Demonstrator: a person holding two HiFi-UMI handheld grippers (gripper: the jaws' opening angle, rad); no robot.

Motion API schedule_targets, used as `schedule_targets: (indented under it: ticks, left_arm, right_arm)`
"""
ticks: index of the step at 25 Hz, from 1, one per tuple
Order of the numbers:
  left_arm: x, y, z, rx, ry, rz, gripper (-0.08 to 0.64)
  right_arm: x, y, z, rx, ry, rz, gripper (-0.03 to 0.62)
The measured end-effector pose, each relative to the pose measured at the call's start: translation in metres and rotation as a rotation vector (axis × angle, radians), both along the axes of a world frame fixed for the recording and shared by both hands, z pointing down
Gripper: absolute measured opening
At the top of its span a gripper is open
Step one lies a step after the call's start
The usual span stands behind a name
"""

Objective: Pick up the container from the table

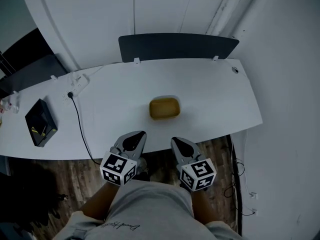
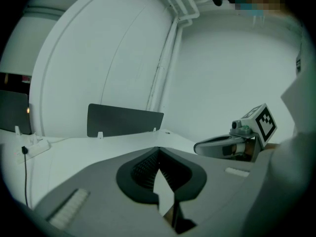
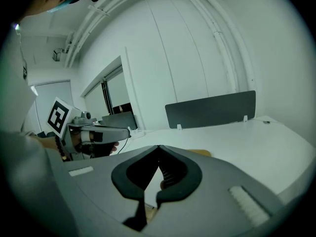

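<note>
here, closed and empty, the right tongs (image 3: 158,148) hide most of the container (image 3: 201,153); left tongs (image 2: 158,150) closed too.

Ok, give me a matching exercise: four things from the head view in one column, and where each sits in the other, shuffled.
Things:
1. container
2. black box
3. power strip
4. dark panel

Places:
A. upright along the far edge of the table
B. left end of the table
C. middle of the table
D. back left, next to a black cable that runs to the near edge

Pairs: 1-C, 2-B, 3-D, 4-A
</note>
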State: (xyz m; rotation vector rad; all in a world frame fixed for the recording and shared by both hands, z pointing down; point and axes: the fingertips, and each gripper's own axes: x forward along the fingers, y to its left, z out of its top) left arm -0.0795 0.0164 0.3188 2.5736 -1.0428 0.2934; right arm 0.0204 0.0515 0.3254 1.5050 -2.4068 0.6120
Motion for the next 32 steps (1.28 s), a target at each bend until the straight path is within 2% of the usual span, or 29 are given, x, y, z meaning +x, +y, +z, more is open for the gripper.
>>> schedule_targets:
  ticks: [9, 15, 32]
  left_arm:
    - [-0.013, -0.042, -0.001, 0.01, 0.002, 0.022, 0.002]
    - [-0.023, -0.053, 0.003, 0.0, -0.001, 0.02, 0.002]
    - [-0.001, -0.064, 0.011, -0.023, -0.021, 0.008, 0.002]
  right_arm:
    - [-0.016, -0.046, 0.001, 0.001, 0.008, 0.003, 0.015]
    - [-0.026, -0.055, 0.0, 0.001, 0.02, -0.001, 0.015]
    - [0.007, -0.065, 0.007, -0.01, 0.023, 0.015, 0.015]
